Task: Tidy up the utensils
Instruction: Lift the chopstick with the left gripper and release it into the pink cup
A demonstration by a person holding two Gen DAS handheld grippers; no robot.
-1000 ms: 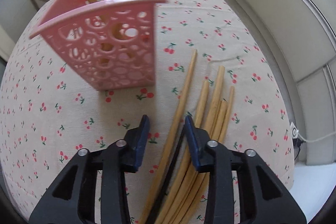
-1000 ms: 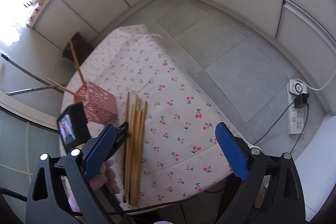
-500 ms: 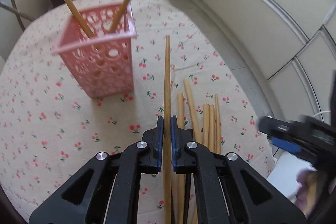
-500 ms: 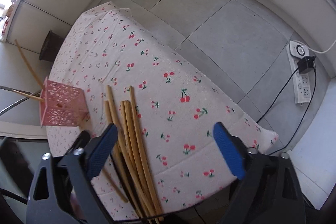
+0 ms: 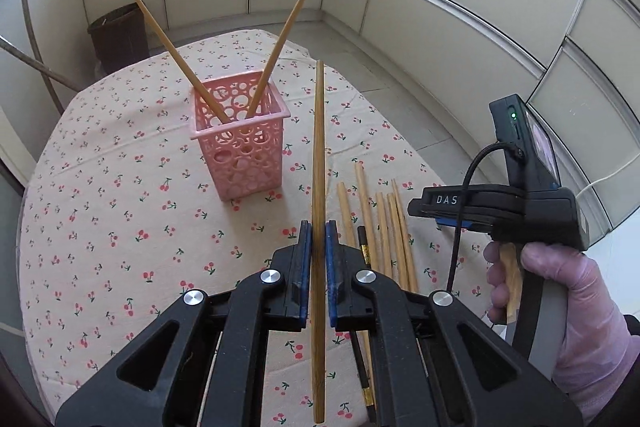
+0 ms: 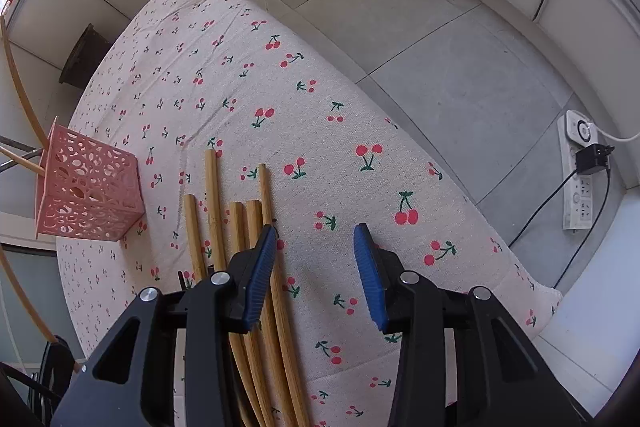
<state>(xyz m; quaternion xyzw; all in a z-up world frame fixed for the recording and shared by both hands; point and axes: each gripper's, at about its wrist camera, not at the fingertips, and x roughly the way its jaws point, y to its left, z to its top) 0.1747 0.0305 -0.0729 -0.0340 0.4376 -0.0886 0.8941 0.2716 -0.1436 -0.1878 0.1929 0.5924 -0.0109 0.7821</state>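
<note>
One long wooden chopstick (image 5: pixel 318 163) is pinched tight in the left gripper (image 5: pixel 314 247), up off the cherry-print tablecloth (image 5: pixel 120 211). The right gripper (image 6: pixel 316 259) has just been closing; nothing is held yet. It is half open beside the pile of wooden chopsticks (image 6: pixel 218 211), near the pink plastic basket (image 5: pixel 242 143).

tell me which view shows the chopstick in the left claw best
The left wrist view: the held chopstick runs almost full length down the middle, clamped between the left claw's blue pads, with the pink basket behind. The right wrist view shows only a curved wooden sliver at its left edge, probably that chopstick.
</note>
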